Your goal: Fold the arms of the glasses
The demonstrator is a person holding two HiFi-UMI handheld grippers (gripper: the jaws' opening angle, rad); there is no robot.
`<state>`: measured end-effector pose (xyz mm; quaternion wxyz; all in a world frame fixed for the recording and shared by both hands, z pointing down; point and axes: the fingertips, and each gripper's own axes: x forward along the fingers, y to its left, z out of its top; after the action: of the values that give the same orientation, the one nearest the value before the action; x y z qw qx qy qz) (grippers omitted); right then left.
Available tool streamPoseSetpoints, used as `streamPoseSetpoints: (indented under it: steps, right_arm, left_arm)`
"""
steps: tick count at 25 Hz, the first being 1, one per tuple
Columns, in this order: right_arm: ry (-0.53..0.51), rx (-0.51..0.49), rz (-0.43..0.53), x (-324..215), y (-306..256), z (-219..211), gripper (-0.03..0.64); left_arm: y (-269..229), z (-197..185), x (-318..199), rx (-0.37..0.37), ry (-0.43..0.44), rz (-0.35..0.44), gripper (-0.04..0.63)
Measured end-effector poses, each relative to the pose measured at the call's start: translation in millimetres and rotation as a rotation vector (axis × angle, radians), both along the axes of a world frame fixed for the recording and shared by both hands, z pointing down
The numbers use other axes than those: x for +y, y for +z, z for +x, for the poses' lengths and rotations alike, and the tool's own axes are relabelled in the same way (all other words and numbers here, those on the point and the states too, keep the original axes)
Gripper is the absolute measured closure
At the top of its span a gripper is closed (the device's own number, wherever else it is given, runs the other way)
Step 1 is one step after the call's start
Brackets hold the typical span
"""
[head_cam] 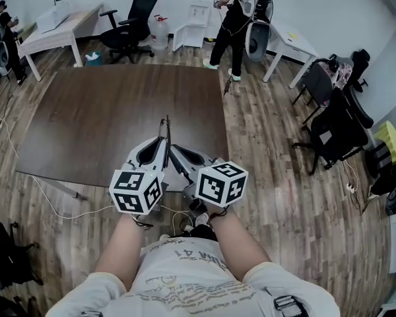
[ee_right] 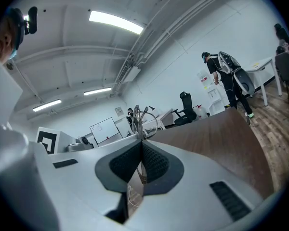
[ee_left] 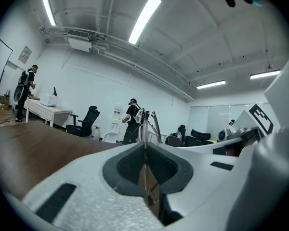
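Pinching the glasses [ee_left: 147,122] over the table [head_cam: 86,124] are the left gripper [head_cam: 161,147] and right gripper [head_cam: 174,153]. Both pairs of fingers [ee_left: 127,166] are pressing against them.

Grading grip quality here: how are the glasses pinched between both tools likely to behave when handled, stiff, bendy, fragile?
The glasses look thin and wiry, so probably light and slightly springy; a hard squeeze might bend them. The left tool and right tool each pinch only a slim part, so the frame may well pivot or slip in that grip.
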<state>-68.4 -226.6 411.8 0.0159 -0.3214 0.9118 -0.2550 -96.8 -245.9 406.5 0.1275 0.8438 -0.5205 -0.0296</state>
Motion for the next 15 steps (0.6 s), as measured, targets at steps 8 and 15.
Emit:
streamPoseSetpoints:
  steps: [8,15]
  right_arm:
    - [0.006,0.008,-0.004,-5.3,3.3,5.7,0.6]
    - [0.019,0.05,0.056,-9.1,7.1,17.4,0.597]
  left_arm:
    - [5.0,3.2,-5.2,-0.017,-0.01,-0.017,0.565]
    - [21.0,6.6,-14.3,-0.036,-0.006,-0.057,0.565]
